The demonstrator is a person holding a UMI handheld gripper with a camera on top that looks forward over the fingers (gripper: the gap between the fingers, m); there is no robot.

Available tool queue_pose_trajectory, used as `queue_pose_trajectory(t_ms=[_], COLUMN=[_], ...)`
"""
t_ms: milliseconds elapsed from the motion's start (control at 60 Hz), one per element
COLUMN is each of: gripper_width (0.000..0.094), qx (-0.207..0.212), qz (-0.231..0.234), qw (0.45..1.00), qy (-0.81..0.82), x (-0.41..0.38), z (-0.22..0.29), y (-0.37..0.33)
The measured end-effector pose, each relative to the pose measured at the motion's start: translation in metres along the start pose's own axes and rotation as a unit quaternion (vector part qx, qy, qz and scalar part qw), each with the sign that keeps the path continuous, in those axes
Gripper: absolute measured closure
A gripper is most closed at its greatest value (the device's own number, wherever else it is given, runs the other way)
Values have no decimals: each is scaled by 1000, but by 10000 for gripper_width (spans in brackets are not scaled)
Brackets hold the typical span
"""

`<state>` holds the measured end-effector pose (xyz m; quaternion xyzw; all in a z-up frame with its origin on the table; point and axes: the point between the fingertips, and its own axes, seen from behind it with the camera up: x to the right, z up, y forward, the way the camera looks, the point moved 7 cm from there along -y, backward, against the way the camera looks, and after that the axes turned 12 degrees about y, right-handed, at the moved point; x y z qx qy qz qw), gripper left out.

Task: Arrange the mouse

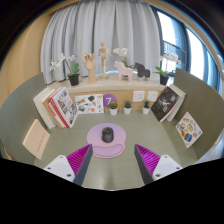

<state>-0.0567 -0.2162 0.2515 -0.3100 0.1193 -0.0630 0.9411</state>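
A dark grey mouse (108, 134) sits on a round pink mouse mat (107, 139) on the table, just ahead of my fingers and centred between them. My gripper (113, 163) is open and empty. Its fingers (81, 163) with magenta pads stand wide apart short of the mat's near edge. Nothing is between them but bare table.
Beyond the mat are small potted plants (127, 105), a purple card (108, 100) and upright books (62, 105) to the left. More books (169, 101) lie to the right. A flat book (36, 139) lies at the left. A shelf (110, 84) with figurines stands before curtains.
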Motion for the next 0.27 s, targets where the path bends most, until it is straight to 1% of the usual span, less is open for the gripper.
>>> queue_pose_trajectory(t_ms=[150,267], gripper_width=[87,84], qx=[23,51], qz=[11,15], qw=[1000,999], qy=[-1,5], x=[10,18], z=[-15,-18], y=[-38,-58])
